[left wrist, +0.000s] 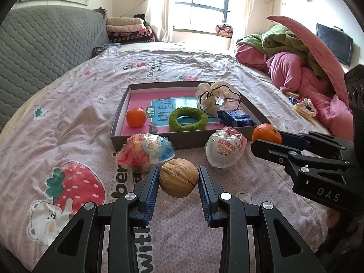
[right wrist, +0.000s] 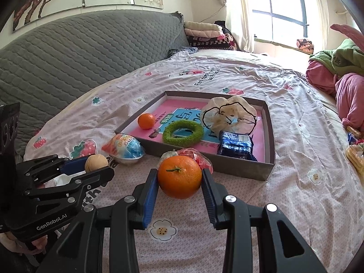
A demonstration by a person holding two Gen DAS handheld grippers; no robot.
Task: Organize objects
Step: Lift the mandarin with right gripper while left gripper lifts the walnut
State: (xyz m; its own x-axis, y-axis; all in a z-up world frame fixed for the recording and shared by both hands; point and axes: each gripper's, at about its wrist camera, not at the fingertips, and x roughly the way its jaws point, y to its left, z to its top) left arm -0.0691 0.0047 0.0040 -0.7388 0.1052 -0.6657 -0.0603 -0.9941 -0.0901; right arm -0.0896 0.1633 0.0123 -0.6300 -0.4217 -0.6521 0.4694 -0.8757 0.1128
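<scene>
My left gripper [left wrist: 178, 177] is clamped on the walnut [left wrist: 178, 177], right gripper [right wrist: 179, 177] on an orange [right wrist: 179, 177]; both held just short of the box [right wrist: 269, 136], probably next in.

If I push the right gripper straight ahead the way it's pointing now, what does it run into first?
Probably the red-wrapped snack lying just behind the orange that the right gripper holds, then the near wall of the box. Depth is hard to judge here, so the gripper might pass above them.
</scene>
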